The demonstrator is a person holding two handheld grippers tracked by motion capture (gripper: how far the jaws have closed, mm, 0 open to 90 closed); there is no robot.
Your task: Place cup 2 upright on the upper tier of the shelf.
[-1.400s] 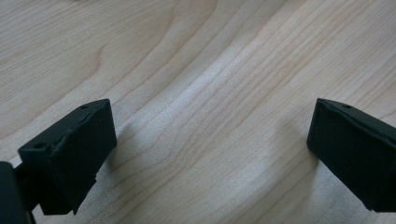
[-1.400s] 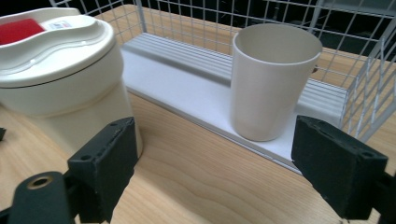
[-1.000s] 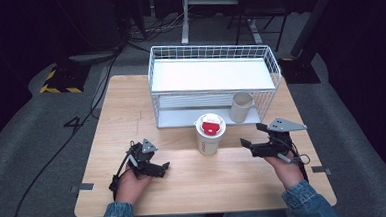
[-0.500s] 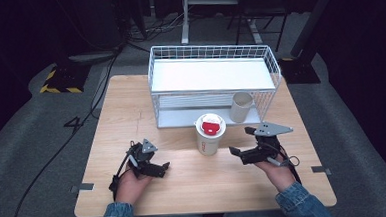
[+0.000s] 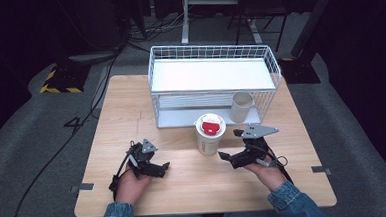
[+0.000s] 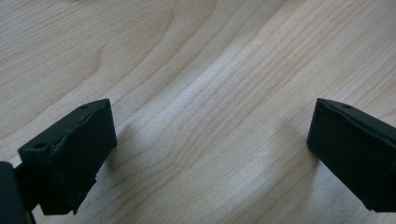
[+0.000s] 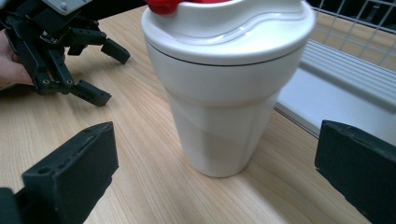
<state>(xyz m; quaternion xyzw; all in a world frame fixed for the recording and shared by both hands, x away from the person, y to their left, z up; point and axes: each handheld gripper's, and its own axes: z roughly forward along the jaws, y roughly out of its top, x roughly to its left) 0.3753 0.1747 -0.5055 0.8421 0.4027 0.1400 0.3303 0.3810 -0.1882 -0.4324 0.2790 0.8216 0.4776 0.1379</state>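
A white lidded cup (image 5: 210, 135) with a red tab on its lid stands on the wooden table (image 5: 185, 189), just in front of the wire rack. My right gripper (image 5: 229, 159) lies low at the cup's right, pointing at it. Its jaws have just been opening and now stand wide. In the right gripper view the cup (image 7: 224, 88) stands close ahead of the right gripper (image 7: 217, 168), untouched by either jaw. My left gripper (image 5: 160, 169) rests on the table at the front left, and in its own view the left gripper (image 6: 210, 144) is open over bare wood.
A white wire rack (image 5: 214, 80) with two shelves takes up the table's back half. A second, lidless cup (image 5: 241, 106) stands on its lower shelf at the right. The left gripper (image 7: 70, 51) lies beyond the lidded cup in the right gripper view.
My right gripper has moved left and slightly down toward the lidded cup, and its jaws have spread wider. The left hand and the cup have stayed put.
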